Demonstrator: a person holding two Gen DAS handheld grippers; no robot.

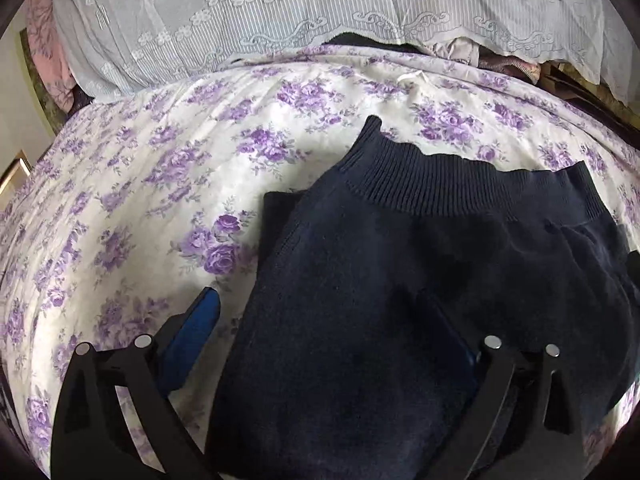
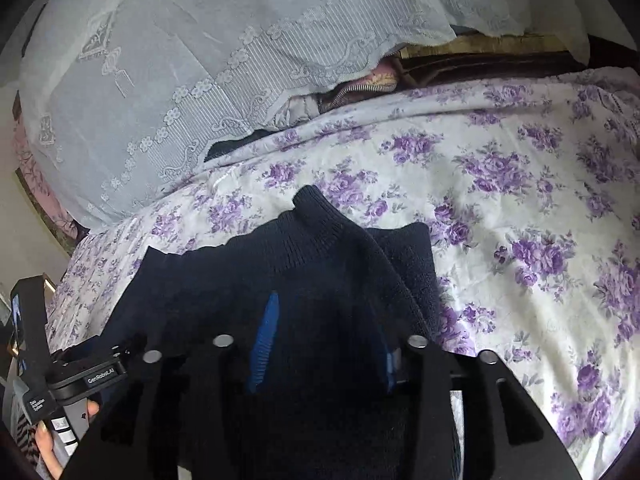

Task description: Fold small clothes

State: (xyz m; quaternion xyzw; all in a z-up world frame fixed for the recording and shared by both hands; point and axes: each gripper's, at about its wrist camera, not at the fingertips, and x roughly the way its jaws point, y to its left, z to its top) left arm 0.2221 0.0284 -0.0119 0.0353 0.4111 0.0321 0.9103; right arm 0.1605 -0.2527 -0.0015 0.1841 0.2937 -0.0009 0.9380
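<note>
Navy knitted wool fills the lower middle of both views: a small dark sweater (image 1: 400,280) lies on a white bedspread (image 1: 160,160) printed with purple roses, its ribbed band (image 1: 460,188) turned toward the top of the frame. Pale lace fabric (image 1: 240,20) is heaped across the top.

In the left wrist view, the left gripper (image 1: 332,324) stands wide, one blue pad on the bedspread at lower left, the other over the sweater at lower right, not pinching.

In the right wrist view, the right gripper (image 2: 324,344) sits half open astride the sweater (image 2: 320,280); the pads do not seem to press.

The sweater looks soft, light and limp, likely to sag and stretch. A pinch on the firmer ribbed band or a layered edge should hold best.
</note>
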